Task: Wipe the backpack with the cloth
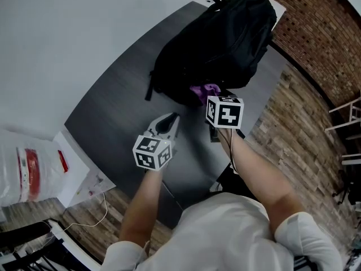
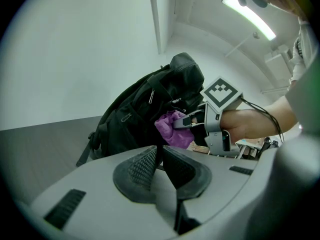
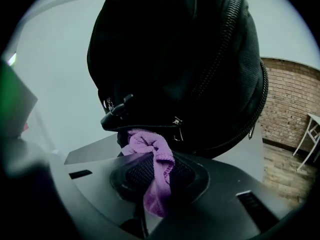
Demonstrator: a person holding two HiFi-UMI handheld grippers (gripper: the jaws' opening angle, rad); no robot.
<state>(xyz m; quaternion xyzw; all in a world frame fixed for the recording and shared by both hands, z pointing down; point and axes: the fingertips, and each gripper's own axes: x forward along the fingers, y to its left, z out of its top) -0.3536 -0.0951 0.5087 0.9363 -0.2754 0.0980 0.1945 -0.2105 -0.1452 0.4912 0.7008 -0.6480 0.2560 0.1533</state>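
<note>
A black backpack (image 1: 217,41) lies on the dark grey table (image 1: 113,123), its top toward the far right. My right gripper (image 1: 210,97) is shut on a purple cloth (image 1: 204,90) and holds it against the backpack's near side. In the right gripper view the purple cloth (image 3: 152,154) hangs bunched between the jaws, right under the backpack's (image 3: 185,59) zipper pulls. My left gripper (image 1: 171,122) is shut on nothing and hovers over the table, just short of the bag. In the left gripper view the backpack (image 2: 145,114) and the cloth (image 2: 172,130) sit ahead, with the right gripper (image 2: 182,124) beside them.
A white plastic bag (image 1: 28,171) and papers (image 1: 84,176) lie at the table's near left corner. A white wall stands to the left. Brick-patterned floor (image 1: 304,117) runs along the right, with white chair legs (image 1: 347,117) at the far right.
</note>
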